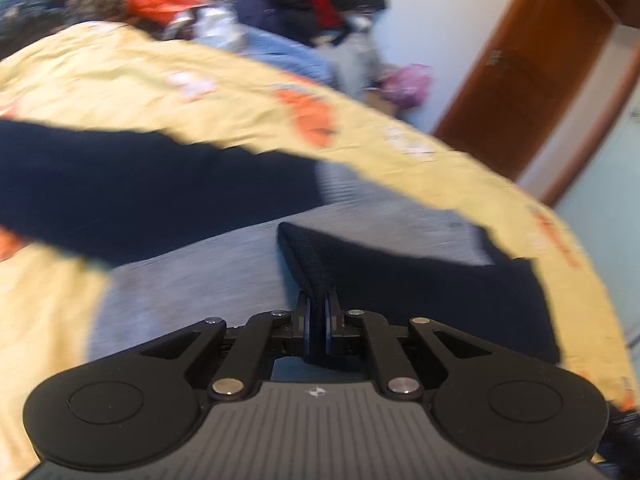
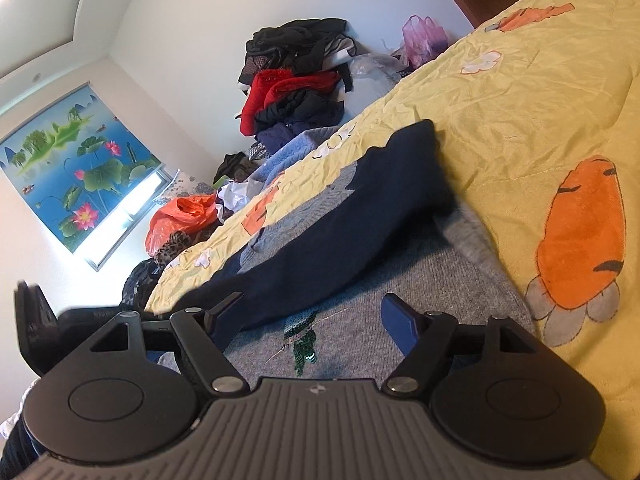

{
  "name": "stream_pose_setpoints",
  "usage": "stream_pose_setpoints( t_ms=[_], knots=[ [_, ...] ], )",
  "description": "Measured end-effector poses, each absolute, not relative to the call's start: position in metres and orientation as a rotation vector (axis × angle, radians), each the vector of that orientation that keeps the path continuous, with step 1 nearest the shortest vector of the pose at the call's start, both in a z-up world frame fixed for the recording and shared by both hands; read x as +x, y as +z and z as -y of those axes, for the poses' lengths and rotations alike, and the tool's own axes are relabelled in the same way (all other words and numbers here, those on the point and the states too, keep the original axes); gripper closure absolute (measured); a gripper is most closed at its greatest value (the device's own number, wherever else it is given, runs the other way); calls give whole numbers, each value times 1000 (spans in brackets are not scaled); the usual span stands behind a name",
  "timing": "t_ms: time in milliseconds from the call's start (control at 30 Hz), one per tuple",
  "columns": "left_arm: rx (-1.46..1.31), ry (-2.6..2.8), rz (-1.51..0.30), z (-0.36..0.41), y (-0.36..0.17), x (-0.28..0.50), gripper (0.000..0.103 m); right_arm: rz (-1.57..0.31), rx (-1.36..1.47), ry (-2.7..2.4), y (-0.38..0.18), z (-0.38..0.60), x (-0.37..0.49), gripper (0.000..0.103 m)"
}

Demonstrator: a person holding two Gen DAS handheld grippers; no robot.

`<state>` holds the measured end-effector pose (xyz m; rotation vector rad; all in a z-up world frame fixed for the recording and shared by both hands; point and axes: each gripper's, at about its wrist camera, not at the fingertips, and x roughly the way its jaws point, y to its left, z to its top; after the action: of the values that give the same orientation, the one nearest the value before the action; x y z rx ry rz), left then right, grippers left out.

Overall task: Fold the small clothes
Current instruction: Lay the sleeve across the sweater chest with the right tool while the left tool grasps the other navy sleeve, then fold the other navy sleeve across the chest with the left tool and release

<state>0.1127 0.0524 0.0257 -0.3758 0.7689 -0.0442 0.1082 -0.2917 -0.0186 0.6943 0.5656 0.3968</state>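
A small grey knit sweater point(image 1: 192, 280) with navy sleeves lies on a yellow quilt point(image 1: 120, 72). My left gripper point(image 1: 319, 300) is shut on the pinched end of one navy sleeve point(image 1: 400, 280), which lies across the grey body. The other navy sleeve point(image 1: 140, 184) stretches out to the left, blurred. In the right wrist view, my right gripper point(image 2: 313, 300) is open just above the grey sweater point(image 2: 400, 272), near a green sequin patch point(image 2: 304, 340). A navy sleeve point(image 2: 360, 208) lies ahead of its fingers, and nothing is clamped between them.
The quilt point(image 2: 520, 100) has orange cartoon prints. A heap of dark and red clothes point(image 2: 296, 80) and an orange plastic bag point(image 2: 180, 216) lie beyond the quilt by the wall, with a pink bag point(image 2: 424, 38) beside them. A brown door point(image 1: 532, 76) stands at the right.
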Motion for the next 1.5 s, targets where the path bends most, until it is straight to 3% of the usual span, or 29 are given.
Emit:
stream_pose_setpoints(
  t_ms=[200, 367, 467, 633, 767, 900, 967, 1000, 1033, 1100, 1333, 1500],
  knots=[
    [-300, -34, -681, -49, 6, 94, 96, -581, 652, 378, -15, 288, 109, 25],
    [-310, -34, -668, -49, 4, 96, 96, -502, 424, 394, 30, 259, 125, 23],
    [-347, -52, -668, -55, 2, 96, 95, -507, 284, 401, 47, 241, 167, 11],
    [-369, -58, -667, -57, 0, 96, 95, -721, 119, 238, 17, 227, 242, 20],
    [-393, -66, -667, -60, -1, 97, 95, -656, 34, 255, -1, 220, 233, 10],
    [-473, -89, -681, -77, 3, 92, 92, -661, 22, 253, -1, 218, 233, 8],
    [-534, -54, -635, -101, 9, 77, 83, -663, 16, 255, 0, 218, 233, 4],
    [-563, -13, -595, -118, 11, 67, 66, -664, 16, 256, 0, 217, 233, 3],
    [-587, 43, -554, -137, 14, 59, 38, -664, 18, 258, 0, 217, 233, 2],
    [-639, 197, -465, -184, 17, 42, 10, -663, 24, 262, 0, 217, 233, 1],
    [-979, 569, -335, -365, 9, 21, 10, -662, 27, 263, -1, 218, 232, 1],
    [-1117, 598, -363, -427, -15, 30, 11, -663, 26, 262, -1, 218, 232, 0]
  ],
)
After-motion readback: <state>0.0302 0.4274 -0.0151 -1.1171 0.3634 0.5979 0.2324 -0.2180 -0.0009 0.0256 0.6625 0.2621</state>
